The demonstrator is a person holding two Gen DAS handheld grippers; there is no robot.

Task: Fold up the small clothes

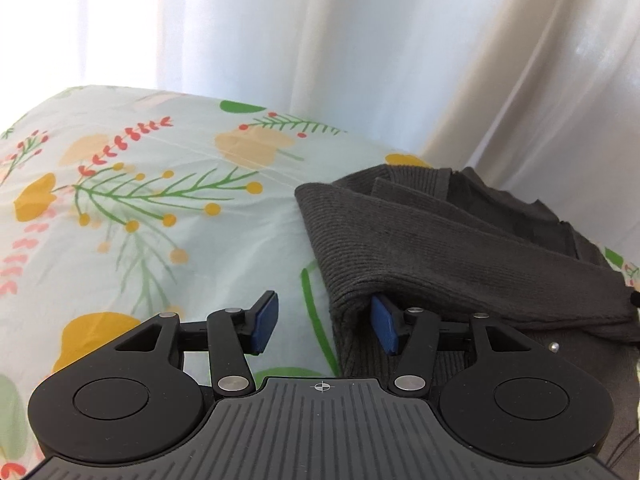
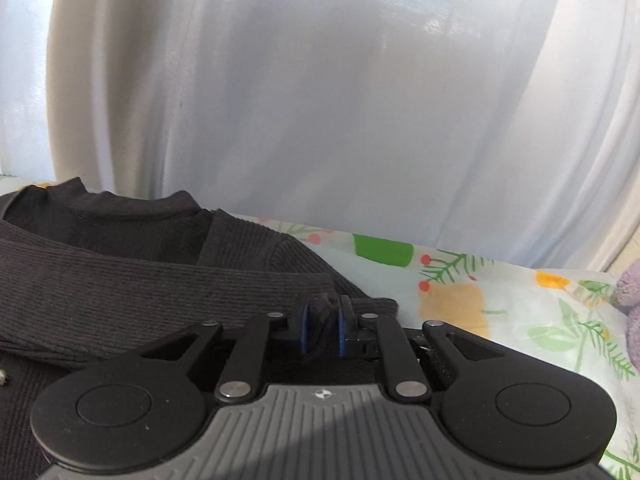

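A dark grey ribbed knit garment [image 1: 440,248] lies on the floral sheet at the right of the left wrist view, with one sleeve folded across its body. My left gripper [image 1: 324,320] is open at the garment's left edge. Its right finger [image 1: 384,324] is tucked under the folded sleeve and its left finger [image 1: 264,320] hangs over bare sheet. In the right wrist view the same garment [image 2: 140,272] fills the left side. My right gripper [image 2: 324,328] is shut on a small bunch of its dark fabric near the right edge.
The floral sheet [image 1: 160,200] covers a bed that ends at a white curtain [image 1: 360,40] close behind. Bare sheet [image 2: 460,300] shows right of the garment. A purple plush thing [image 2: 630,292] sits at the far right edge.
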